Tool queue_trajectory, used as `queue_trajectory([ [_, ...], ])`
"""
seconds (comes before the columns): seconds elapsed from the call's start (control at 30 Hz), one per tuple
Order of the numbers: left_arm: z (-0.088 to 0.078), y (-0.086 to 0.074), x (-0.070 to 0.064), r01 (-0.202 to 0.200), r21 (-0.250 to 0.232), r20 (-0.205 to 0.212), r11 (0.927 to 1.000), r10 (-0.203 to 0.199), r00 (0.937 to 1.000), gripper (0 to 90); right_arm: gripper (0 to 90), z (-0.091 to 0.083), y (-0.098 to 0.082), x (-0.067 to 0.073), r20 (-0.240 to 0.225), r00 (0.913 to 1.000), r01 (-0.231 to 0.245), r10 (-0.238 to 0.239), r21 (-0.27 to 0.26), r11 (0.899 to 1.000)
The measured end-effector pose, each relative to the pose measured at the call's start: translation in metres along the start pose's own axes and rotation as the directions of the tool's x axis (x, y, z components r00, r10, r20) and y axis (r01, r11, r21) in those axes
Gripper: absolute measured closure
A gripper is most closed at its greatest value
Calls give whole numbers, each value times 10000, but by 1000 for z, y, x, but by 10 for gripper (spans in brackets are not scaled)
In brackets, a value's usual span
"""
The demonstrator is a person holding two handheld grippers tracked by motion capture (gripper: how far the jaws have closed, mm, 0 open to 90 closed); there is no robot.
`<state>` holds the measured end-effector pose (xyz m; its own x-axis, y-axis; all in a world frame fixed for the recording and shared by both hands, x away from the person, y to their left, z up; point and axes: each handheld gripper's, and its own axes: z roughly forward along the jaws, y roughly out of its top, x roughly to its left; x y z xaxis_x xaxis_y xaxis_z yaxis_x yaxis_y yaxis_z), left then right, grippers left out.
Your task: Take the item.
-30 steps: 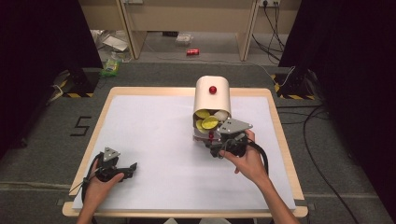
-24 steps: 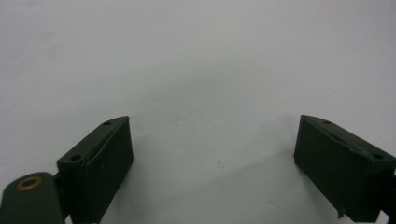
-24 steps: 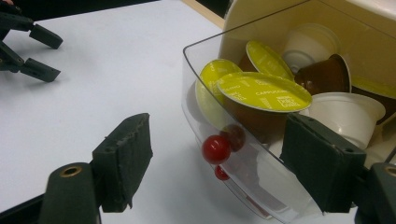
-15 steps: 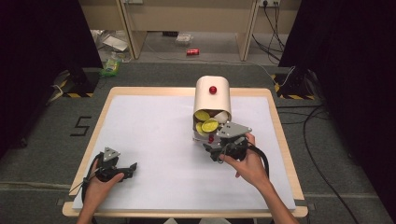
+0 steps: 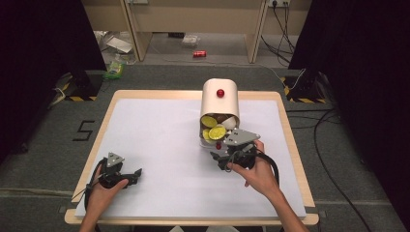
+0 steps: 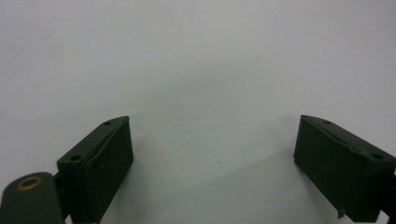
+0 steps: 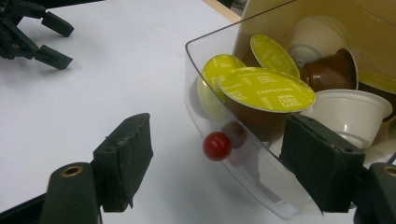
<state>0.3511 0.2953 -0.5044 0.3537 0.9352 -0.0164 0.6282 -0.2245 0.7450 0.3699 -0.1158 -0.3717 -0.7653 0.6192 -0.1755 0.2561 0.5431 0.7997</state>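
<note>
Far right on the table (image 5: 159, 125), a light, slippery clear drawer (image 7: 243, 177) of coffee capsules (image 7: 266, 88), best taken by its red knob (image 7: 217, 145) between right gripper's (image 7: 219, 163) spread jaws; left gripper (image 6: 212, 158) open, idle.

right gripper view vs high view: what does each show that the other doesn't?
Right gripper view alone: "CAPPUCCINO" print on a yellow capsule lid, and the clear drawer front bearing the lower red knob. High view alone: the cream dispenser's top red knob, wooden table edge, floor clutter. Both: capsules, open right gripper, open left gripper, white table cover.
</note>
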Motion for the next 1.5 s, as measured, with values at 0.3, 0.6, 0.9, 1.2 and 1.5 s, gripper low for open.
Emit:
queue_trajectory([
  [0.3,0,0,0,-1,-1,0,10000,1,10000,110,259,-2,0,2,-37,10000,6,-6,79,10000],
  [0.6,0,0,0,4,-12,-2,10000,-4,10000,110,259,-3,-1,5,-99,9999,42,-39,232,9997],
  [0.9,0,0,0,-1,-1,1,10000,1,10000,110,260,-4,-1,6,-143,9999,59,-55,291,9996],
  [1.2,0,0,0,0,-2,1,10000,0,10000,110,260,-5,-1,6,-199,9998,106,-98,403,9991],
  [1.5,0,0,0,5,-11,-3,10000,-5,10000,109,259,-5,-1,5,-289,9995,-84,93,319,9995],
])
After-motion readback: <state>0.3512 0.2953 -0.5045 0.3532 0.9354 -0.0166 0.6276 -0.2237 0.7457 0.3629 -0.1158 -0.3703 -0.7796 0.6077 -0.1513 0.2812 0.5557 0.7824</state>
